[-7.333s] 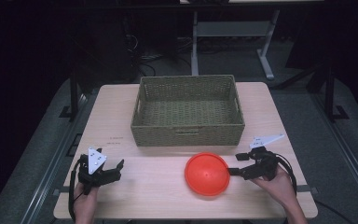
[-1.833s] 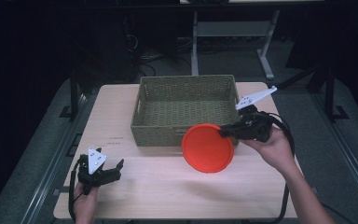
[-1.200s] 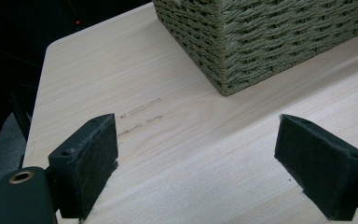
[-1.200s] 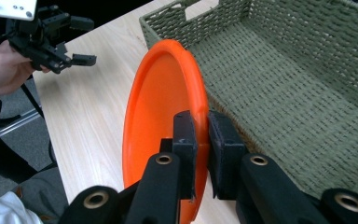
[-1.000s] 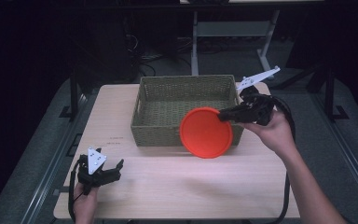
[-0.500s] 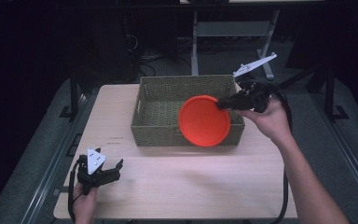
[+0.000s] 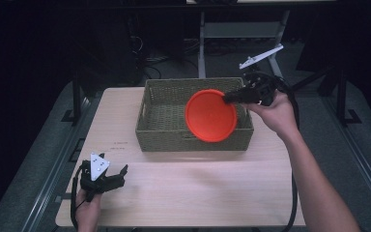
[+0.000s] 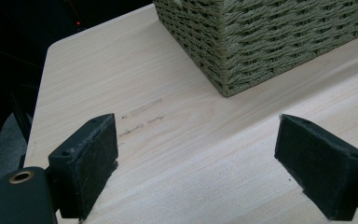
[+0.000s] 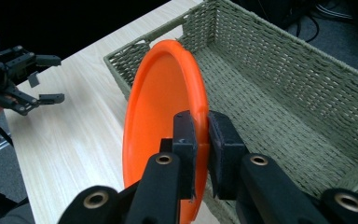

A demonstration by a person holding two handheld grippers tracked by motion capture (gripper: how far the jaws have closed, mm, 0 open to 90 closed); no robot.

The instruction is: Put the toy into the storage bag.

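Your right gripper (image 9: 199,135) is clamped on the rim of the orange plate (image 7: 210,115), one pad on each face, and it holds the plate nearly on edge. Over the last couple of seconds you have carried the plate up from the table's near right part and back toward the far edge. It now hangs over the right half of the woven basket (image 7: 164,104), above the near wall, not yet resting on the weave. That suggests the carry is nearly done, with lowering and release left to do. Your right forearm reaches in from the near right corner, wrist raised beyond the basket's right end, the gripper pointing left across it. Your left gripper (image 7: 107,176) sits by the table's (image 7: 183,188) near left corner, jaws wide and empty.
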